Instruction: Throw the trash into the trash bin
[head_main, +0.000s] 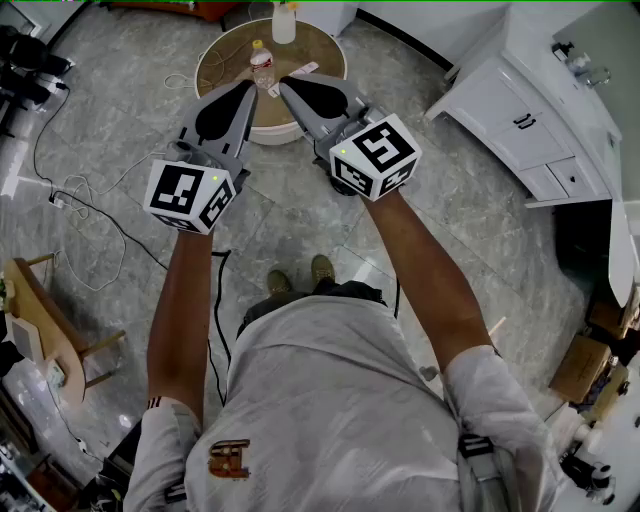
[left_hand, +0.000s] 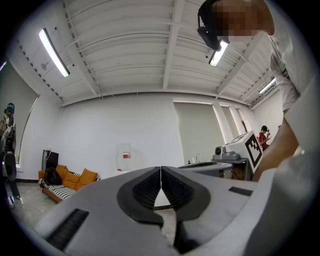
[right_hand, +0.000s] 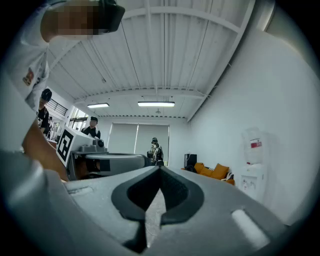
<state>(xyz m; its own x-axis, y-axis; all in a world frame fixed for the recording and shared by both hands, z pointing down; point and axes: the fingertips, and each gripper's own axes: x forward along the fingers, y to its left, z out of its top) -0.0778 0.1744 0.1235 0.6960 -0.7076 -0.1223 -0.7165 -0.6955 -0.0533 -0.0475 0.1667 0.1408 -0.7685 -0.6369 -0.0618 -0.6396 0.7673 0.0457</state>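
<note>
On a low round table (head_main: 222, 62) ahead of me stand a clear plastic bottle (head_main: 262, 63) and a white container (head_main: 284, 22), with a strip-like wrapper (head_main: 297, 71) lying beside the bottle. No trash bin shows clearly in any view. My left gripper (head_main: 250, 86) and right gripper (head_main: 283, 81) are held side by side in the air, pointing toward the table and short of it. The left gripper (left_hand: 160, 173) has its jaws pressed together with nothing between them. The right gripper (right_hand: 160, 171) is likewise shut and empty.
A white cabinet (head_main: 520, 120) stands at the right, a wooden chair (head_main: 45, 320) at the left, and cables (head_main: 90, 210) trail over the tiled floor. Cardboard boxes (head_main: 580, 365) sit at the far right. An orange sofa (left_hand: 75, 179) and people (right_hand: 155, 150) are farther off.
</note>
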